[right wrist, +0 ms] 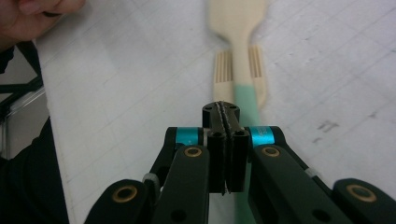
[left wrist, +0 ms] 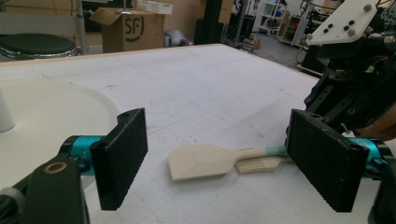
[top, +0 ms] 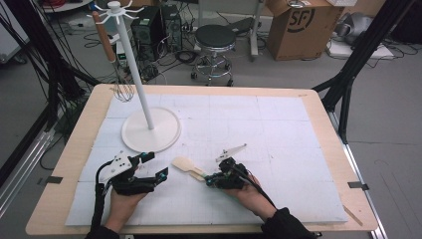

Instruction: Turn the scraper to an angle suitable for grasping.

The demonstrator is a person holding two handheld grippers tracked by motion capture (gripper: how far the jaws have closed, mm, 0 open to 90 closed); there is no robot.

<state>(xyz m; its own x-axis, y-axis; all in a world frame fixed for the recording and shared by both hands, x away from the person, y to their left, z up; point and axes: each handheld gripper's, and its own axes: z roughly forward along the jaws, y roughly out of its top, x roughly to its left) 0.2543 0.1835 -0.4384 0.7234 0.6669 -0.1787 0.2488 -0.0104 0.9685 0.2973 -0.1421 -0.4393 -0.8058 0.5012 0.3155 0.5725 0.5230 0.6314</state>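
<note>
1. High view, lower centre: we see the right hand-held gripper [top: 215, 179] clamped on the spatula [top: 188, 166] handle, on the desk [top: 278, 129].
2. Left hand-held gripper [top: 155, 167] gapes wide, lower left.
3. Next, we judge: lift toward the rack [top: 149, 127].

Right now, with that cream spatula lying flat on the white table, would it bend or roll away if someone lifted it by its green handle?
The spatula will probably stay stiff: its broad blade looks solid and keeps its shape. Rolling seems unlikely, since blade and handle both lie flat on the table. It looks thin and probably light, so held far back on the handle, as the right hand-held gripper seems placed, the blade end might dip.
</note>
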